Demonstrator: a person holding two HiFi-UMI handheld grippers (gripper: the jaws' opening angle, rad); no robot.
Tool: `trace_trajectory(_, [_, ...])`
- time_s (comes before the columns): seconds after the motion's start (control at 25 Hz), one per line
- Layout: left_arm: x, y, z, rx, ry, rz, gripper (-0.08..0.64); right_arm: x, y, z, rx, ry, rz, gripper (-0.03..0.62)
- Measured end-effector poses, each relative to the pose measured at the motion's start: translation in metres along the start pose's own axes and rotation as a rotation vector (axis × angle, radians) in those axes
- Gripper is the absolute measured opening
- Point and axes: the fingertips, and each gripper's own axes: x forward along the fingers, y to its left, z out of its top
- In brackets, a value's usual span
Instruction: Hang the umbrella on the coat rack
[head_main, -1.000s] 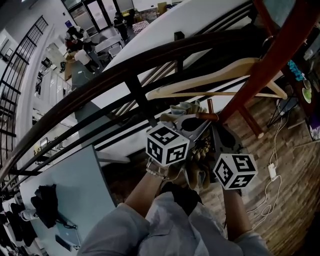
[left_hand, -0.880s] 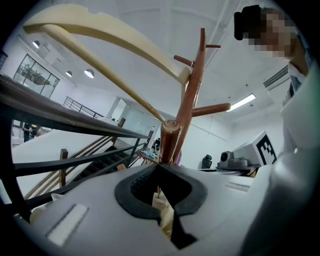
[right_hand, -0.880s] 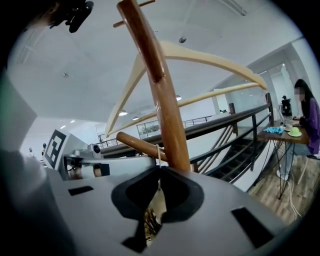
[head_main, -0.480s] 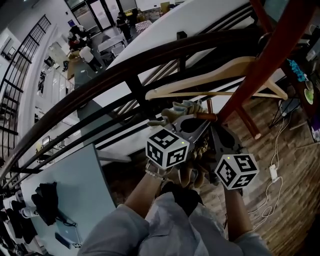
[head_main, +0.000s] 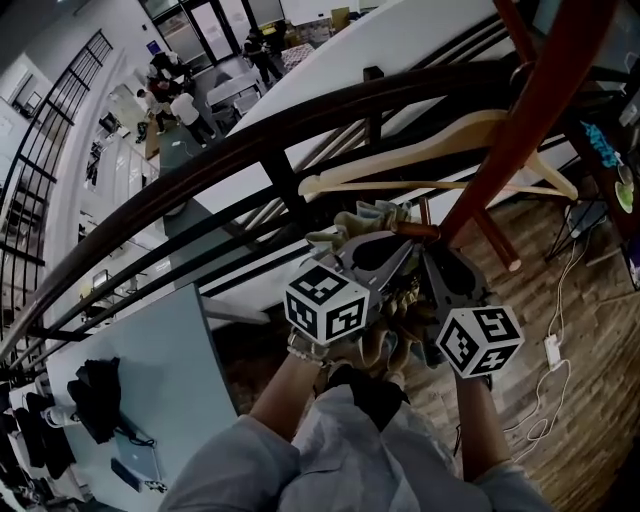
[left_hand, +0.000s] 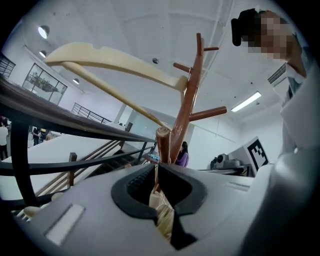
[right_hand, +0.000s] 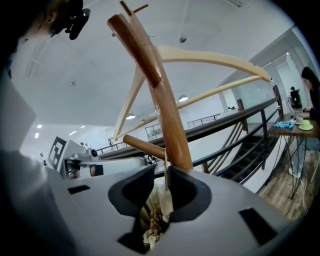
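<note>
Over the last second almost nothing has moved. The left gripper (left_hand: 159, 186) and right gripper (right_hand: 161, 189) have barely shifted, both still clamped on the cream folded fabric umbrella (head_main: 365, 217). It sits touching or just under the short peg (head_main: 420, 232) of the reddish-brown wooden coat rack (head_main: 532, 110), at the grippers' 12 o'clock. It probably isn't hooked on yet.

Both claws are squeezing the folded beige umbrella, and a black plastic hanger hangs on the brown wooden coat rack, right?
Not quite. The curved hanger on the reddish-brown wooden coat rack is pale wood, not black plastic; the left gripper view shows it clearly. The rest is right: the left claw and right claw are both shut on the folded beige fabric umbrella.
</note>
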Motion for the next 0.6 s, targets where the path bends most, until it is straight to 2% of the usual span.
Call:
trace_trajectory(0.32, [-0.022,-0.003,0.008,-0.026,-0.026,0.069,0.005,-0.015,-0.004,0.014,-0.041,-0.028,0.011,0.060])
trace_trajectory(0.6, [-0.045,-0.018,0.031,0.017,-0.073,0.143,0.005,-0.038,0.003,0.033,-0.097,-0.071,0.047,0.046])
